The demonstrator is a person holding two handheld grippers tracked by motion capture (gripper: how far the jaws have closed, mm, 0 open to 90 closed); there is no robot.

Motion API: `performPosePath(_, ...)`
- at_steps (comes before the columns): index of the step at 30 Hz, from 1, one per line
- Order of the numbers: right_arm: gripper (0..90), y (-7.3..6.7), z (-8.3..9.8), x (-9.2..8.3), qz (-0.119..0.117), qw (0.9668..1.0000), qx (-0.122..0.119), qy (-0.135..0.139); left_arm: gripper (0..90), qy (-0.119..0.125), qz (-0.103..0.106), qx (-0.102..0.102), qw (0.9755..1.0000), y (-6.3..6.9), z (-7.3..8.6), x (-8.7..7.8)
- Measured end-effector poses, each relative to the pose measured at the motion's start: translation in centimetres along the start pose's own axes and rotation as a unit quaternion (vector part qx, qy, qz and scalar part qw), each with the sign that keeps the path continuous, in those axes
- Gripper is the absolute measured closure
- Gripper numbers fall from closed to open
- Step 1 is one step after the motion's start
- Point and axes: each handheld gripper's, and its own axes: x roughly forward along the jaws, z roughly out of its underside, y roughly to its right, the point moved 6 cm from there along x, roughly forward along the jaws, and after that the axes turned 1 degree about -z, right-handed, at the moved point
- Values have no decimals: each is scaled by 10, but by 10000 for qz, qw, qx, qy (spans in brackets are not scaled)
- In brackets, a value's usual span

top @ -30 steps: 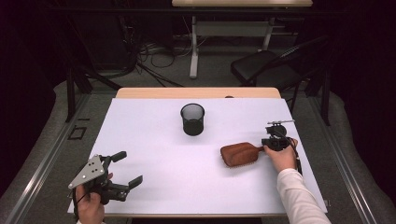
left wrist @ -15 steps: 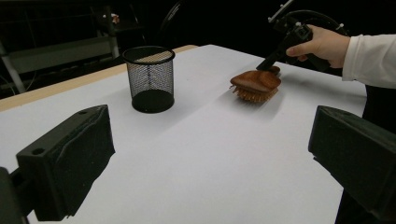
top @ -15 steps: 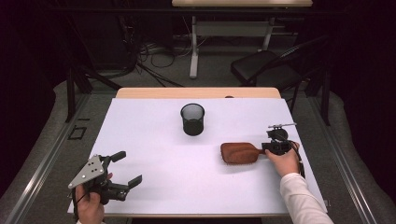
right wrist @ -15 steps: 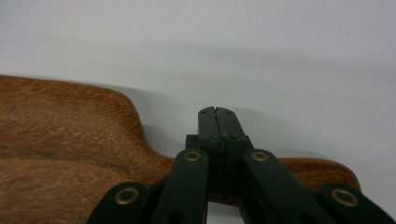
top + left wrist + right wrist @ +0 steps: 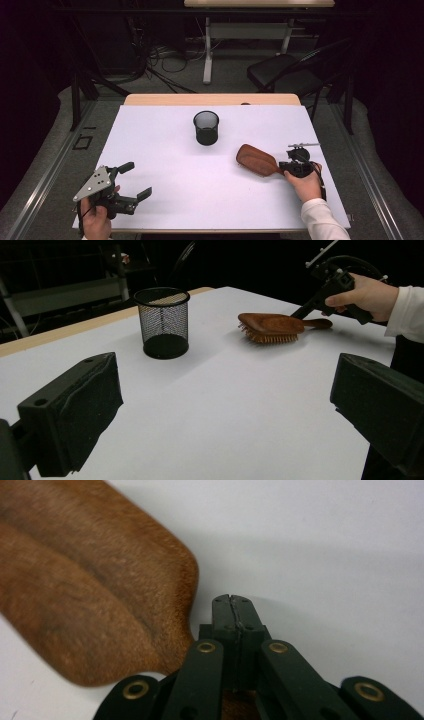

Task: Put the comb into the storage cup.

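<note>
wooden hairbrush (image 5: 256, 159) farther left (gripper-held)

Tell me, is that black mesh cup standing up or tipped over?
Upright. The mesh cup stands on its base on the table, its open mouth facing up.

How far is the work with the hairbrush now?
Done: nothing yet; the wooden hairbrush lies bristles down on the white table, apart from the mesh cup. In hand: the shut right tool sits at the brush handle; whether it grips, I cannot tell. Left: probably moving the brush, perhaps into the cup. The left tool rests open.
</note>
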Motion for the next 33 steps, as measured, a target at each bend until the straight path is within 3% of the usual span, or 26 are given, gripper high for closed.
performPosePath(16,900,-14,21,-11,-246,9994,123,186,3,-13,-37,19,10000,0,0,0)
performPosePath(33,900,-27,33,-18,-279,9993,-83,230,3,0,-16,31,10000,1,0,1)
